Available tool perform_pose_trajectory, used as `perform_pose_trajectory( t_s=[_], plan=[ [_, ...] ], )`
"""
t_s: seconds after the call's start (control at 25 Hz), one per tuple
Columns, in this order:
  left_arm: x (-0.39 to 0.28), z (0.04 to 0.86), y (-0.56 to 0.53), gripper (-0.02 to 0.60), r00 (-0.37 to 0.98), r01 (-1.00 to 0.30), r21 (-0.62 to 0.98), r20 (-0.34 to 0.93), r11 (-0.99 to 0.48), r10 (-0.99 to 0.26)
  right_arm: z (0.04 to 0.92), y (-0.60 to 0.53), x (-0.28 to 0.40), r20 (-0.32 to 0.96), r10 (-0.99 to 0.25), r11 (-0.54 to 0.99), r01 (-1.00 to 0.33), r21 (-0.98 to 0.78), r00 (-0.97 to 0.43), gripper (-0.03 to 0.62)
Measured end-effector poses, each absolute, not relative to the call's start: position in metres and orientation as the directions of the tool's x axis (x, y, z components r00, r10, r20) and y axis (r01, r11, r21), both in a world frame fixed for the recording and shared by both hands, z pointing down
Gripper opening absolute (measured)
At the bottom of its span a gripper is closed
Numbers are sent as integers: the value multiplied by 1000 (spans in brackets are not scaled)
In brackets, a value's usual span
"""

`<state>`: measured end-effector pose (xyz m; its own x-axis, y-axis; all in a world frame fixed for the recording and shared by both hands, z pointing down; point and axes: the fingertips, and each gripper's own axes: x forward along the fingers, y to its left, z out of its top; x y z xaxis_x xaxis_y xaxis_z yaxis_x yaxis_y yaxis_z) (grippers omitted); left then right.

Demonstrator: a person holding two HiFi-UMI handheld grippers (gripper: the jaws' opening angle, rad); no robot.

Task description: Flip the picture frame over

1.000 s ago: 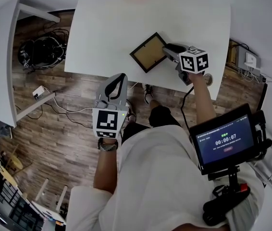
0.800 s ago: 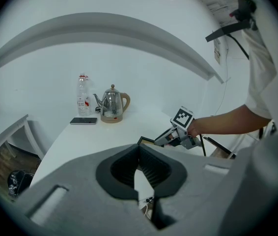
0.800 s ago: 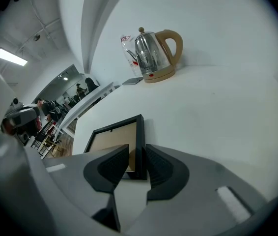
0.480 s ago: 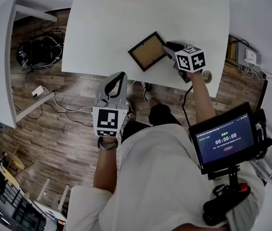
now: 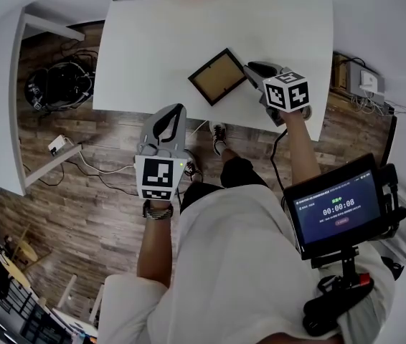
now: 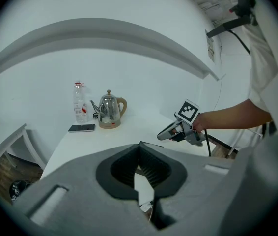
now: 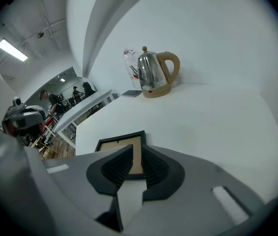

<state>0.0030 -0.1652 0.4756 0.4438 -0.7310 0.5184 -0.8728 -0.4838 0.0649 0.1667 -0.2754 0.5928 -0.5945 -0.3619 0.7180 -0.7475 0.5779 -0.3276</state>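
1. Step in hand: taking hold of the picture frame (image 5: 217, 76). It lies flat on the white table (image 5: 282, 20) near the front edge, set cornerwise, its brown panel facing up inside a black border
2. Right gripper (image 5: 249, 69): nose at the frame's right corner. Its jaws have just been closing and stand narrowly apart, with the frame's near edge across the gap. The pads do not appear to be pressing on it
3. Left gripper (image 5: 176, 110): jaws together on nothing, held off the table's front edge above the wooden floor (image 5: 81, 185)
4. Doing it well: a flat frame probably needs one edge tipped up before the pads can close across its thickness. A bite on the black border, not the panel, should hold better through the turn. The idle gripper could steady the far edge so the frame does not slide
5. Head view only: the frame's lie on the table and both grippers at once
6. Right gripper view only: the jaw gap and what crosses it
7. Left gripper view only: the right gripper side-on, low over the tabletop, with a kettle (image 6: 108, 108), bottle (image 6: 80, 102) and phone (image 6: 81, 128) at the far end
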Motion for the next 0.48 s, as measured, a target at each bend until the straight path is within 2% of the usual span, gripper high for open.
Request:
perform_pose_trajectory(
  t_s=[0.24,0.48],
  plan=[
    [6,449,-163,3,474,-845,12,479,-534,-739,540,-257,159,652,-463,579,-762,-292,-601,5],
    [10,422,-175,3,492,-833,-22,427,-553,-759,491,-245,157,583,-555,553,-787,-274,-593,3]
  ],
)
